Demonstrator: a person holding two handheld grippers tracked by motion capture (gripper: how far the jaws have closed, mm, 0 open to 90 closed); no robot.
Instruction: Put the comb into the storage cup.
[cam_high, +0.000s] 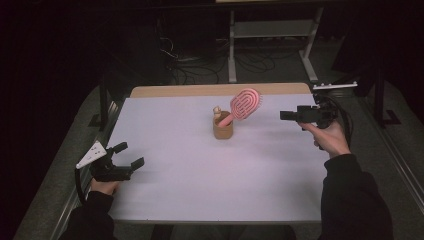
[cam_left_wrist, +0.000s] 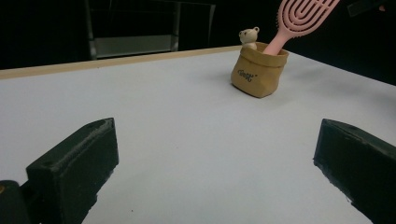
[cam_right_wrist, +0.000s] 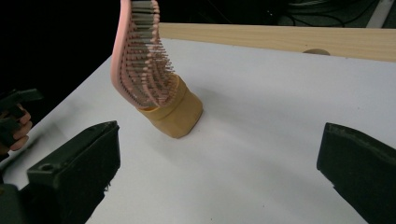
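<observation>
1. Pink hairbrush (cam_high: 243, 106) stands handle-down in the tan pouch (cam_high: 222, 129), head leaning up and toward the table's right side; bristles are seen side-on in the right gripper view (cam_right_wrist: 144, 70).
2. The pouch sits on the white table (cam_high: 210, 170), a bit beyond centre, nearer the far wooden edge (cam_high: 200, 90) than the person's side.
3. Left gripper view: the pouch (cam_left_wrist: 259, 70) shows a small printed label on its front and looks like a soft folded paper-style bag; the brush handle (cam_left_wrist: 275, 44) enters it at the right side of the opening.
4. Small cream bear figure (cam_left_wrist: 249, 37) sits at the pouch's rim, touching it, just beside the brush handle; in the high view it is at the pouch's far-left edge (cam_high: 217, 111).
5. Left gripper (cam_high: 129, 155) sits low at the near-left corner of the table, held by the left hand (cam_high: 104, 186); jaws spread wide, nothing between them, well apart from the pouch.
6. Right gripper (cam_high: 284, 116) hovers at the table's right side, held by the right hand (cam_high: 330, 137), pointing toward the brush head; near it, not touching.
7. Right gripper view: its jaws are spread wide with bare table between them, and the pouch (cam_right_wrist: 175, 114) and brush lie ahead to the left.
8. Dark sleeves cover both forearms; floor beyond the table is dark with cables (cam_high: 200, 62) and a metal frame (cam_high: 272, 30).
</observation>
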